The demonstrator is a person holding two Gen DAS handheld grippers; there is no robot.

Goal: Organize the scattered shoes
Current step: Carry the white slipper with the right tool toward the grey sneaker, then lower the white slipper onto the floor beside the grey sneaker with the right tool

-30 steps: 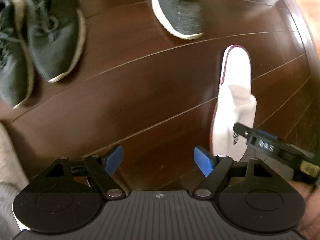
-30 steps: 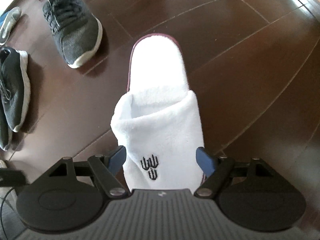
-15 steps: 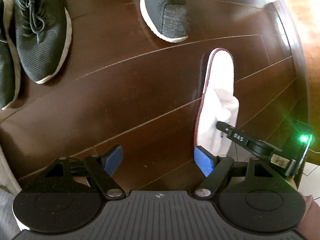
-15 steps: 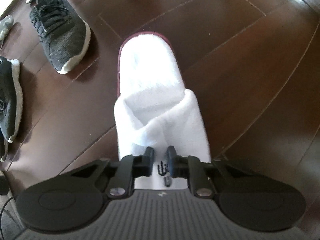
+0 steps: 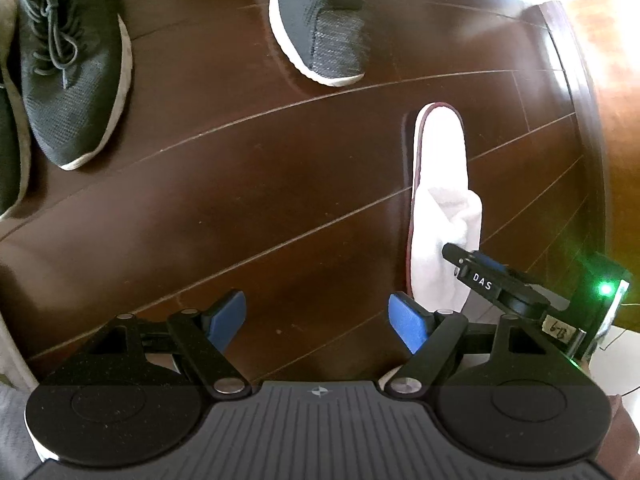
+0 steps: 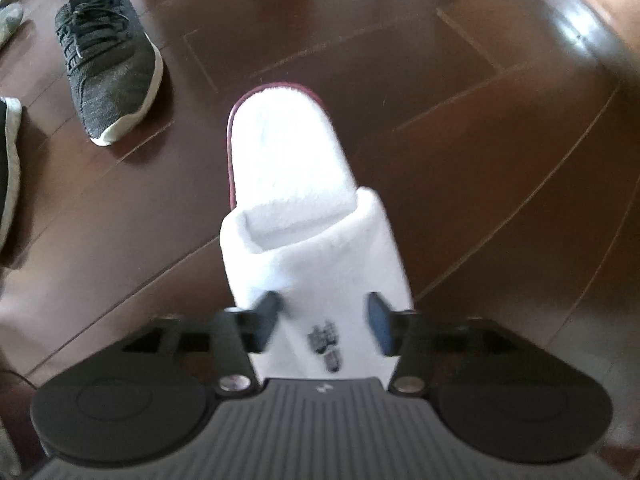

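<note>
My right gripper [image 6: 322, 326] was spread around the toe cover of the white slipper [image 6: 296, 200] 1 second ago, pinched it shut half a second ago, and now its jaws stand apart again, about as wide as the toe cover, with the logo showing between the pads. The frame is blurred, so the jaws look mid-motion. I read this as a release: either the slipper has just been set where I want it, or the pinch on the plush fabric did not hold. I cannot tell which, since the slipper points much the same way across the 3 moments.

The slipper lies flat on the dark wooden floor [image 5: 248, 216], toe toward me, heel away. The pads sit on either side of the toe cover; whether they touch the fabric I cannot tell through the blur. Nothing is gripped.

My left gripper [image 5: 316, 320] is spread wide and empty, hovering over bare floor just left of the slipper. From its camera I see the right gripper's finger lying over the toe cover.

A grey sneaker [image 5: 324, 28] rests beyond the slipper, apart from it, and a black sneaker [image 5: 68, 72] lies well off to the left. So the sorting is far from finished.
</note>
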